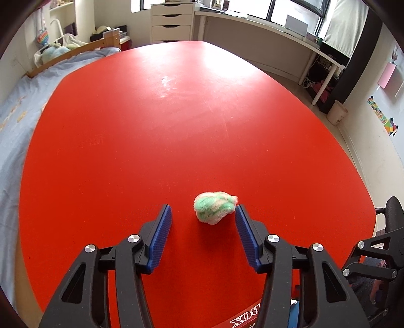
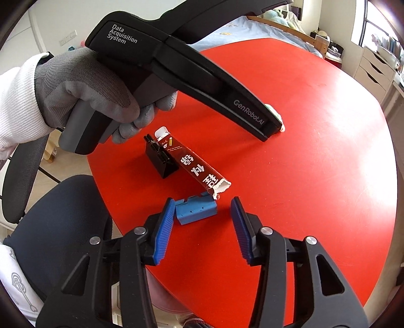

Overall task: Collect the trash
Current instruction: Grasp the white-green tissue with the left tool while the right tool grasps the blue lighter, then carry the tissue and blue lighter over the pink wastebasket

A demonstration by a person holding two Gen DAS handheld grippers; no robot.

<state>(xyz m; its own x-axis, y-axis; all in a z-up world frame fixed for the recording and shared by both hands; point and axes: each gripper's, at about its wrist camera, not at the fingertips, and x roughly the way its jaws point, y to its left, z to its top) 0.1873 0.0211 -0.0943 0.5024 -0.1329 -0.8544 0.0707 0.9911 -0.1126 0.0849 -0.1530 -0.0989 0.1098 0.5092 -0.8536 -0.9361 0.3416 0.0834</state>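
The red table (image 1: 151, 126) fills my view, with a bed (image 1: 15, 121) and white drawers (image 1: 172, 21) behind. My left gripper (image 1: 203, 213) is wide around the green-white ball (image 1: 214, 210). My right gripper (image 2: 203, 209) is wide near a blue piece (image 2: 196, 208) and brown wrapper (image 2: 194, 166).

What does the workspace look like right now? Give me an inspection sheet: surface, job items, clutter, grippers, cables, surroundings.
Surface: red table, glossy, faint scuffs at the middle.
Job's things: green-and-white fuzzy wad lying between the left fingertips, close to one pad; torn brown wrapper lying flat ahead of the right gripper.
Clutter: small blue block beside the wrapper's torn end; small black block by its other end.
Grippers: left gripper open, low around the wad; right gripper open, blue block between its fingers, nothing clamped.
Cables: tangle under the white desk.
Surroundings: bed, white drawer unit, pale bin on the floor, office chair.
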